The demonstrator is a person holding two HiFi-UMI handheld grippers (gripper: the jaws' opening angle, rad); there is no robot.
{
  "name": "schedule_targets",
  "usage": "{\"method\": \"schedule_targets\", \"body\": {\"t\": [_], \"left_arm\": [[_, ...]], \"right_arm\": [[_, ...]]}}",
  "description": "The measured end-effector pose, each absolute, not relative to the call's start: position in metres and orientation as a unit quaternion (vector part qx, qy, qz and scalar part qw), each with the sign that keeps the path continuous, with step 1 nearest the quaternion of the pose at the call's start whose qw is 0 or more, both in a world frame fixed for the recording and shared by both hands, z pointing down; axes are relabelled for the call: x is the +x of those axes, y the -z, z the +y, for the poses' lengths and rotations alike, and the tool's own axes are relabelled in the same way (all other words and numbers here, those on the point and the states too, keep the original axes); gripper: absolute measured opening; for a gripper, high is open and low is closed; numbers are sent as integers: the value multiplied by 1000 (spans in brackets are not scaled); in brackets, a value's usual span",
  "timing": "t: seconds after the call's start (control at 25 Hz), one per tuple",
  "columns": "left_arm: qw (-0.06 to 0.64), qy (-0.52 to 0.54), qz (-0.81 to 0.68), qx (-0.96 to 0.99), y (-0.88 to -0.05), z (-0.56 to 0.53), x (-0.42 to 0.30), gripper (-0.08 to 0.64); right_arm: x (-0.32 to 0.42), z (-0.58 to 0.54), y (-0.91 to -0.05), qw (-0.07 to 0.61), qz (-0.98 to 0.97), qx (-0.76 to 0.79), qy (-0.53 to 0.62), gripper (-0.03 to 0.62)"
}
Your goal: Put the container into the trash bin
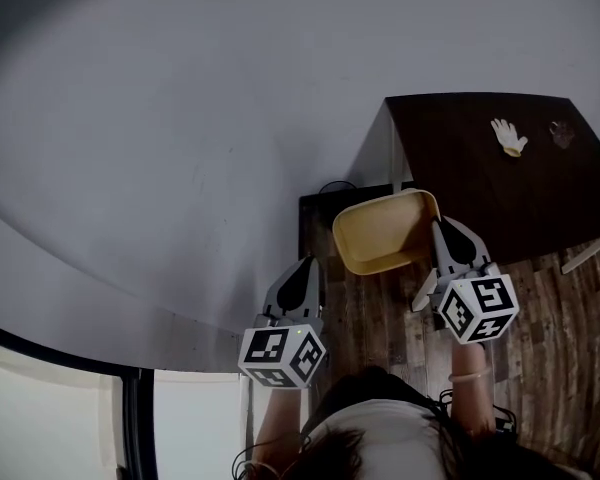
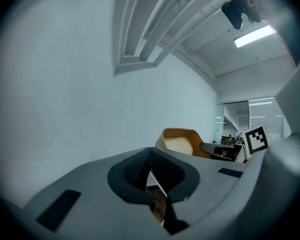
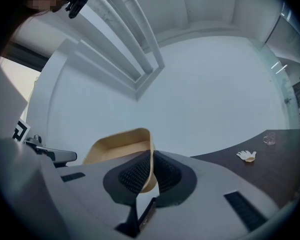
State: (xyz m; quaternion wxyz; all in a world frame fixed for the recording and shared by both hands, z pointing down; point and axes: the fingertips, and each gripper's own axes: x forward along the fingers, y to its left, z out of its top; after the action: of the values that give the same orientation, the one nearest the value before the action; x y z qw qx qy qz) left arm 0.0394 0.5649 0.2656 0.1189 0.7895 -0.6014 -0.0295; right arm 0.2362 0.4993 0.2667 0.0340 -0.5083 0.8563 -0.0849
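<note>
The right gripper (image 3: pixel 151 160) is clenched on one rim of the shallow tan rounded-rectangle container (image 1: pixel 385 230), holding it tilted in the air just ahead of its jaws. The left gripper (image 2: pixel 150 165) has its 2 jaws pressed together on nothing, well to that container's left. Just beyond and below the jaws sits a black square box (image 1: pixel 315 226), probably the trash bin. Pick-up looks done; lowering and release remain.

Wall (image 1: pixel 180 118) close along the left, dark table (image 1: pixel 540 208) edge just beside the trash bin (image 1: pixel 315 230) on the right, container (image 1: pixel 385 230) covering much of the bin's opening, wooden floor (image 1: pixel 375 313) before it open.
</note>
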Motion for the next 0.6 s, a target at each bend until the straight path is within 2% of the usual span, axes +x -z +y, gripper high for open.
{"method": "schedule_targets", "body": {"t": [0.6], "left_arm": [[133, 25, -594, 793, -291, 428, 7, 20]], "right_arm": [[199, 367, -297, 33, 853, -509, 110, 20]]}}
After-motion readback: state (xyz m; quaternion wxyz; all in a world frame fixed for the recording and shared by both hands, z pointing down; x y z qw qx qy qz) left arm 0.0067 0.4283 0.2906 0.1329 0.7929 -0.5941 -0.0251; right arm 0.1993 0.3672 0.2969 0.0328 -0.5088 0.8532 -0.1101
